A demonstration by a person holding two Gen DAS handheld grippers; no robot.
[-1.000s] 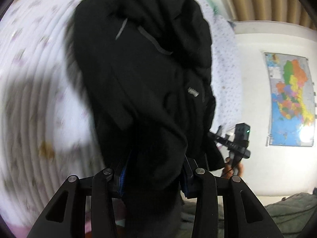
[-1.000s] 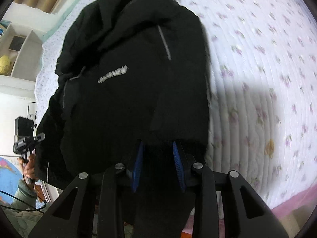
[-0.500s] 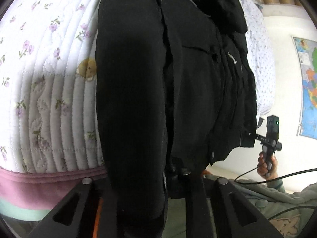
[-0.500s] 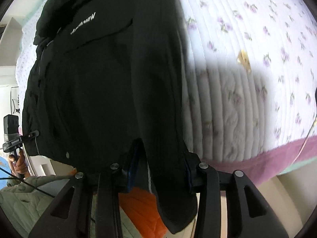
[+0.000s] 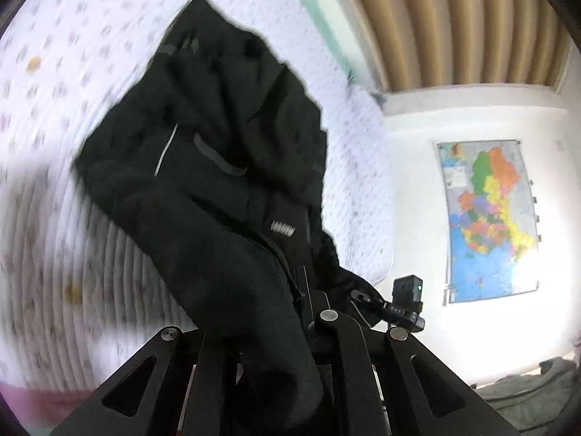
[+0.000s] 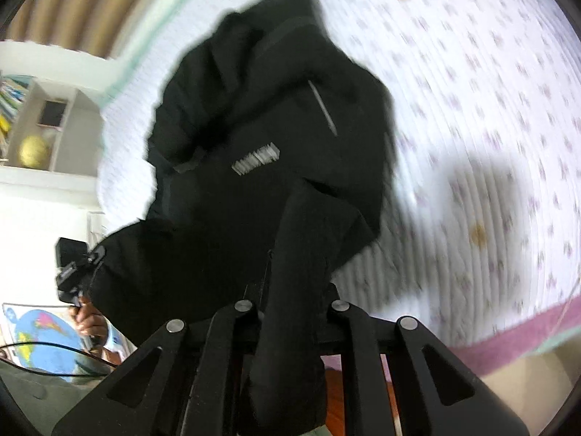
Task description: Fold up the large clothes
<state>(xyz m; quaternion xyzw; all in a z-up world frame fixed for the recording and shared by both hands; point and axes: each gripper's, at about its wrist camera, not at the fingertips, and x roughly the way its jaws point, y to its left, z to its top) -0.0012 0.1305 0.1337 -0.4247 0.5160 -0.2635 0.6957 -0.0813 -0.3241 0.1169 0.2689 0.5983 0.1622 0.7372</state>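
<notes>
A large black jacket [image 5: 225,167] with a small white chest logo and grey stripes lies bunched on the bed's white floral quilt [image 5: 51,218]. My left gripper [image 5: 268,330] is shut on a black sleeve that drapes over its fingers. The jacket also shows in the right wrist view [image 6: 261,138]. My right gripper [image 6: 294,312] is shut on the other sleeve, which hangs down between its fingers. The fingertips of both are hidden under the cloth. The right gripper shows in the left view [image 5: 403,309], and the left in the right view [image 6: 72,265].
The quilt [image 6: 490,145] has a pink border [image 6: 515,330] at the near bed edge. A coloured map [image 5: 486,218] hangs on the white wall. A white shelf with a yellow globe [image 6: 34,150] stands far left. Tan curtains [image 5: 454,21] hang behind the bed.
Both grippers have swung forward over the bed with the sleeves. The jacket, hanging stretched off the bed edge half a second ago, is now bunched up on the quilt.
</notes>
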